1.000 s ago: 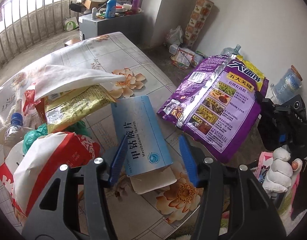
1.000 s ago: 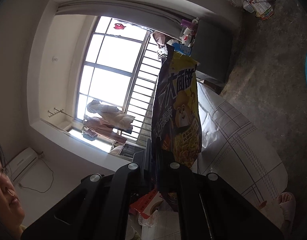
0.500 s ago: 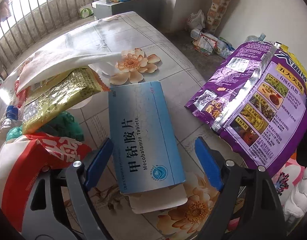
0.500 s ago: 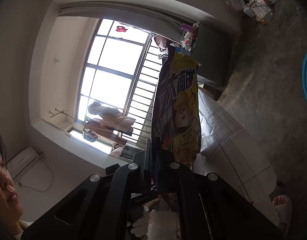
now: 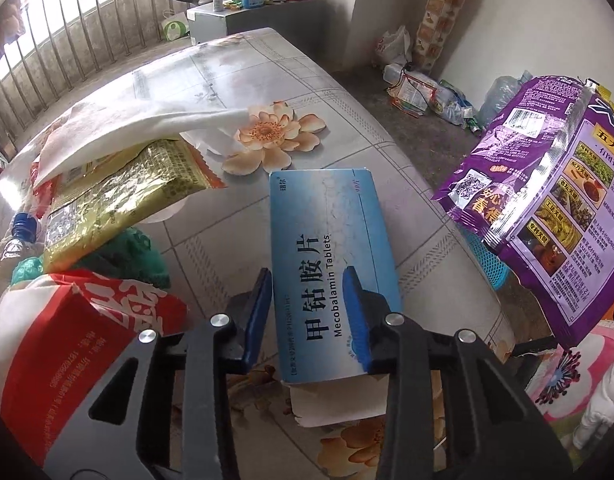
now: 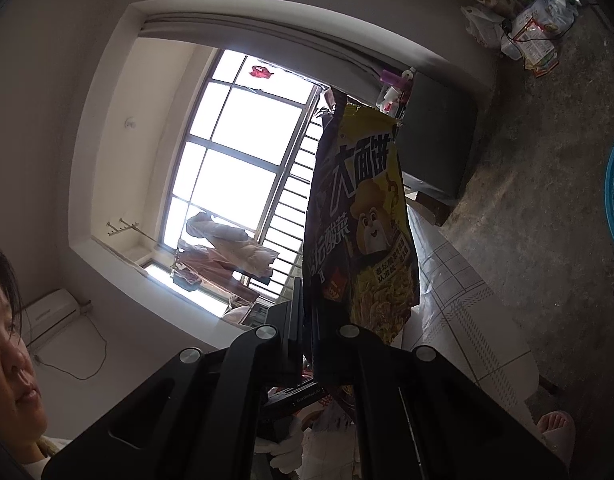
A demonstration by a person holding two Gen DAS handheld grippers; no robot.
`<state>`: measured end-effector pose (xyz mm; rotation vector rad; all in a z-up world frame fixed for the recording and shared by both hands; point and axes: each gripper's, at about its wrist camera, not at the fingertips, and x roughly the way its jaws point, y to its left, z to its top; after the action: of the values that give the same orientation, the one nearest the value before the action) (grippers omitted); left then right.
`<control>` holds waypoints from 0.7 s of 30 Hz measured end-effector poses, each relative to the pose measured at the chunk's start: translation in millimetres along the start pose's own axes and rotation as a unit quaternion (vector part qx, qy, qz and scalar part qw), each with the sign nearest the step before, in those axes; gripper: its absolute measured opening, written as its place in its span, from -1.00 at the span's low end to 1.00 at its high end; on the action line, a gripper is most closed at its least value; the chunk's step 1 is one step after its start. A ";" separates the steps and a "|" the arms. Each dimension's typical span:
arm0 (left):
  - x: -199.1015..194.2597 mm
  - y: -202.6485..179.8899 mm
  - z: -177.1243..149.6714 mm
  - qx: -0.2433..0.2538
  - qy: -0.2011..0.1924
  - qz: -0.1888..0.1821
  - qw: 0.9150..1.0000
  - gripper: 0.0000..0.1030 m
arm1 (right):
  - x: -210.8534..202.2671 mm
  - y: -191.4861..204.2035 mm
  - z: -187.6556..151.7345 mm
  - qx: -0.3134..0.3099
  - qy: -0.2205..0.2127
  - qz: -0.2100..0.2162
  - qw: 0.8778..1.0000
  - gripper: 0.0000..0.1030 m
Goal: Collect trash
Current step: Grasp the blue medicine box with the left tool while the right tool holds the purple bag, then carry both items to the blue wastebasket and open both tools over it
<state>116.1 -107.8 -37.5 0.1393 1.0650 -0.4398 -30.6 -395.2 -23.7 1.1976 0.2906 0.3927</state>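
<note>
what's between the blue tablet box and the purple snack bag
In the left wrist view, only bare table lies between the blue tablet box and the purple snack bag.

Blue tablet box [image 5: 331,264]: near end hidden between gripper pads. Purple snack bag [image 5: 547,216] cut off by right edge. Clear bottle [image 5: 17,236] mostly buried under wrappers.

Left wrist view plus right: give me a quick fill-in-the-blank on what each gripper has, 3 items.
1. The left gripper has its blue pads on a flat light-blue ____ box of tablets.
2. The right gripper is shut on a purple-and-yellow snack ____.
3. The box lies on a table whose cover is printed with orange ____.

Missing words: cardboard; bag; flowers
</note>
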 end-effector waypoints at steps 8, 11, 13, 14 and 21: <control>-1.4 -0.8 2.1 -0.029 0.004 -0.029 0.999 0.54 | 1.1 1.4 -1.8 0.002 -0.003 0.003 1.000 -0.93; 9.0 -7.7 1.8 -0.018 0.025 -0.020 0.999 0.55 | 2.5 1.8 -1.6 0.003 -0.002 0.003 1.000 -0.93; 17.1 -11.8 0.0 -0.009 0.039 -0.016 0.999 0.55 | 2.8 1.3 -1.6 0.003 -0.002 0.001 1.000 -0.93; 20.4 -13.7 -1.3 -0.005 0.044 -0.014 0.999 0.55 | 2.3 1.3 -1.0 0.003 -0.003 0.000 1.000 -0.93; 26.3 -19.6 -5.0 0.029 0.039 -0.007 0.999 0.32 | -6.6 3.8 2.0 -0.007 -0.020 -0.017 1.000 -0.93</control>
<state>114.7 -131.3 -60.8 0.2018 1.1318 -0.4820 -36.2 -398.6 -19.3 1.1839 0.2736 0.3404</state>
